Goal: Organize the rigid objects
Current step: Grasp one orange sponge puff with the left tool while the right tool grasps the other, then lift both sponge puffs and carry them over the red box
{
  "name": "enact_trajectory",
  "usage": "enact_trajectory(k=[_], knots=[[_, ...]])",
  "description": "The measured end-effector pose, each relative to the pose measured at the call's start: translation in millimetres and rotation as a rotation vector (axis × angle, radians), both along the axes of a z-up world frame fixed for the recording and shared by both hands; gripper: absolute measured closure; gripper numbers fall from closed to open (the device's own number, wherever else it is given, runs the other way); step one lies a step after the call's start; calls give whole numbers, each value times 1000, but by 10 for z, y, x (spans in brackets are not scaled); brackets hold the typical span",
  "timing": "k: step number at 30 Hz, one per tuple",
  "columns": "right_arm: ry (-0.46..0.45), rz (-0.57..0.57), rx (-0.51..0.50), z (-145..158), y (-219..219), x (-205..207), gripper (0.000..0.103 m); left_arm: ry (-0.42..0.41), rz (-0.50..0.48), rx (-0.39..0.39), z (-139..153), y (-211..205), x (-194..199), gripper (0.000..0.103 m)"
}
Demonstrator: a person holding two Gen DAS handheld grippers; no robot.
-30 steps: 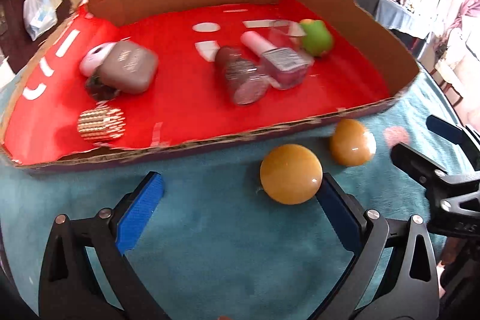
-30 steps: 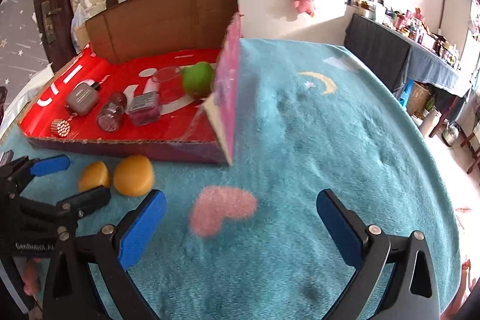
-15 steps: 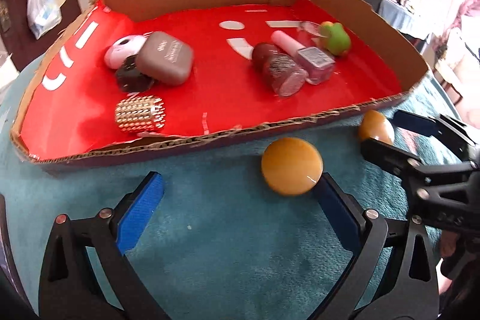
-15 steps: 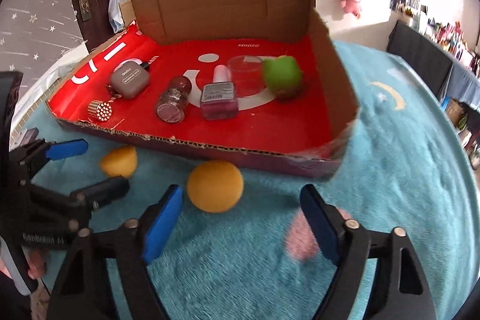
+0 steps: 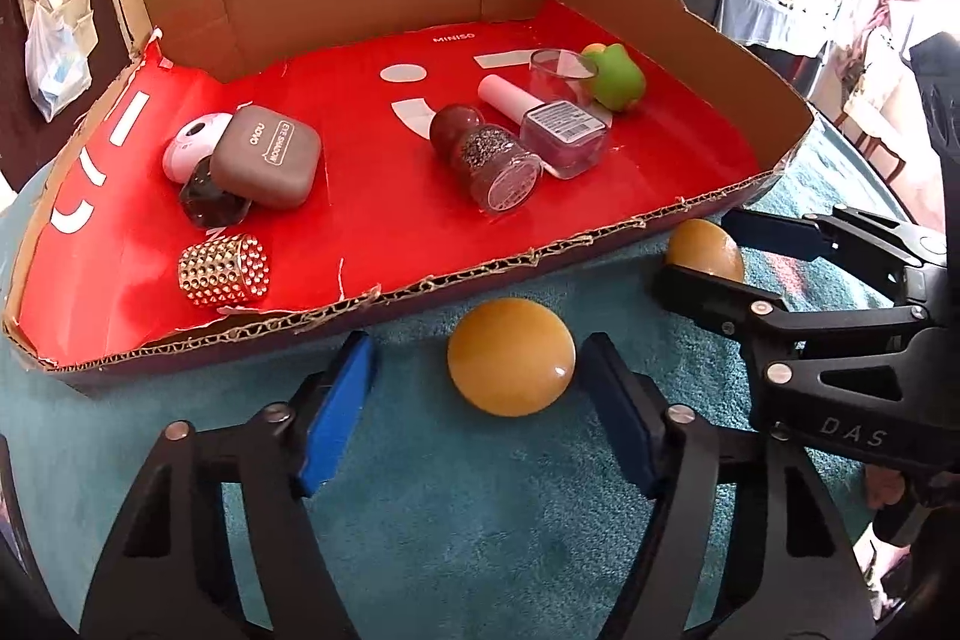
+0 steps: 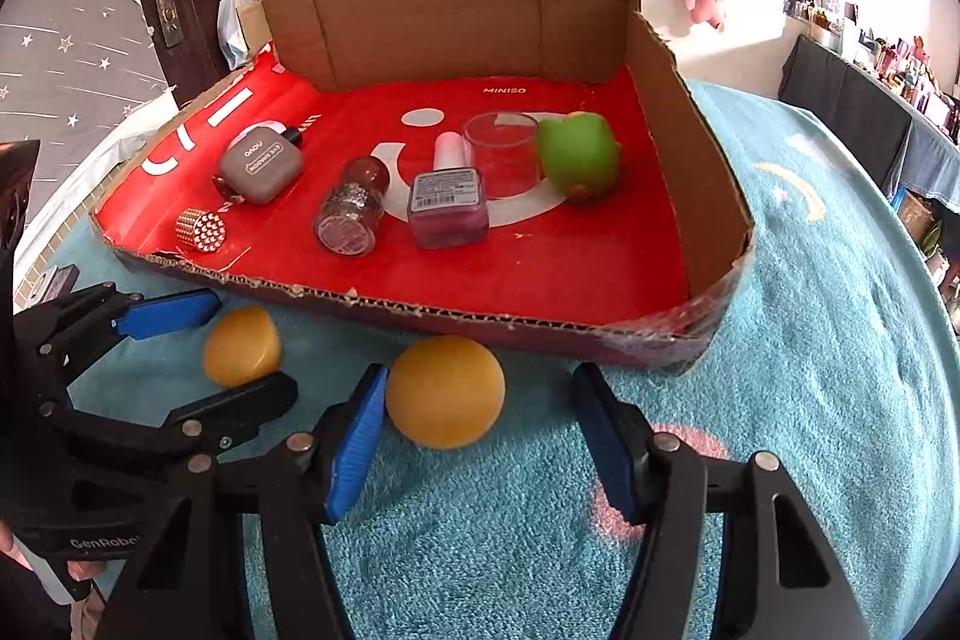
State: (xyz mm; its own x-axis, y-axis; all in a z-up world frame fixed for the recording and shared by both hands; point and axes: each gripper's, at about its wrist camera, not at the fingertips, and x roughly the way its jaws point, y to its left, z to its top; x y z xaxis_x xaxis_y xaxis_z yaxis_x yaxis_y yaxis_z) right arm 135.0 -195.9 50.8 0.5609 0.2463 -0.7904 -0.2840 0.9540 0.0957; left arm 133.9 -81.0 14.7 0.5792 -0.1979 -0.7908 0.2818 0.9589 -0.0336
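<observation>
Two smooth orange balls lie on the teal towel in front of a cardboard tray lined in red. One ball sits between the blue pads of my left gripper, close to the right pad, with a gap on the left. The jaws are closing and do not pinch it. The other ball lies inside my right gripper, against the left pad and clear of the right one; those jaws are closing too. Each wrist view also shows the other gripper around its own ball.
In the tray lie a grey eye-shadow case, a gold studded cap, a glitter bottle, a nail polish bottle, a clear glass cup and a green toy. The tray's torn front wall stands just beyond both balls.
Both pairs of jaws have narrowed around the balls. The right gripper swung left from the pink heart patch until a ball lay between its fingers. The left gripper barely moved.
</observation>
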Motion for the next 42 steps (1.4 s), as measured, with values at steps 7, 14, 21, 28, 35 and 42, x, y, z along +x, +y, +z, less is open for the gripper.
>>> enact_trajectory(k=[7,14,21,28,35,42], knots=[[1,-5,1,-7,18,9,43,-5,-13,-4,-13,-24,19,46],[-4,-3,0,-10,78,-1,59,-18,-18,-8,-3,-16,-16,67],[-7,-13,0,-2,115,-32,63,-26,-28,-7,4,4,-77,67],[-3,-17,7,11,119,-86,63,-21,-30,-16,14,129,-199,67],[2,12,18,22,240,-222,63,-12,7,-33,13,373,-358,67],[2,42,24,28,407,-353,63,-8,43,-46,5,595,-514,67]])
